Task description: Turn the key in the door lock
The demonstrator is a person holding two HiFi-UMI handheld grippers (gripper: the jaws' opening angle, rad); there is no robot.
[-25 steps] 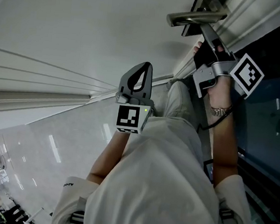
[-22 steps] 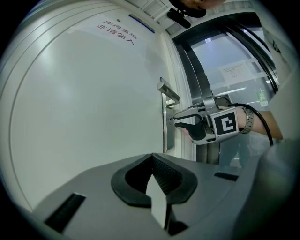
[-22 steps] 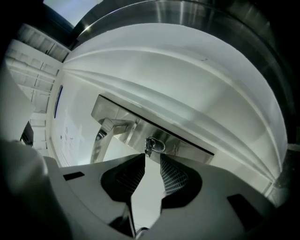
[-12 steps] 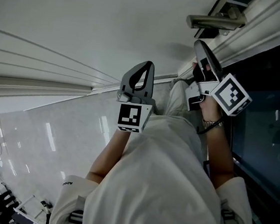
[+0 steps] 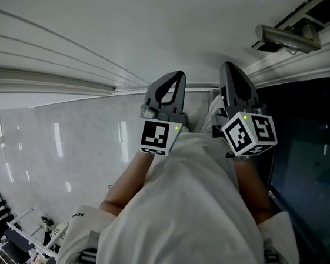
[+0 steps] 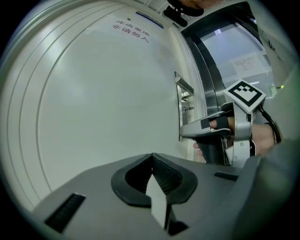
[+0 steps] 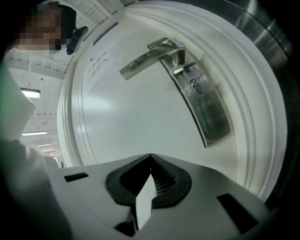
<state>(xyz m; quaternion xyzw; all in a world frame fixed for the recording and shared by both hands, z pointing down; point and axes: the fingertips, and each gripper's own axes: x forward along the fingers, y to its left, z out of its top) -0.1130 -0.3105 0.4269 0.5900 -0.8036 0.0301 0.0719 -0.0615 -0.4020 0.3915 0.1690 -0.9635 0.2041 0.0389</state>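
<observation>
**A:** Where is the key?

**B:** The key (image 7: 198, 82) sits in the cylinder of the steel lock plate (image 7: 209, 115) on the white door (image 5: 136, 19). It is just beside the root of the lever handle (image 7: 150, 58), which juts out across the door face.

**A:** Has either tool got hold of it?

**B:** No. The right gripper (image 7: 150, 158) points at the door but stands well apart from the plate. Its fingers have just clenched tip to tip, with nothing between them.

**A:** And the other one?

**B:** The left gripper (image 6: 151, 157) is clenched on nothing too. It faces the plain door panel, away from the lock. In the head view the two sit side by side, drawn in close above the person's light shirt (image 5: 190, 220).

**A:** What else is around?

**B:** A dark glass panel (image 5: 311, 145) runs along the right of the door frame. A glossy pale floor (image 5: 51, 145) shows at the lower left. A printed notice (image 6: 131, 29) sits high on the door, too small to read. From the right gripper's view, only bare door lies between the fingers and the lock plate.
</observation>
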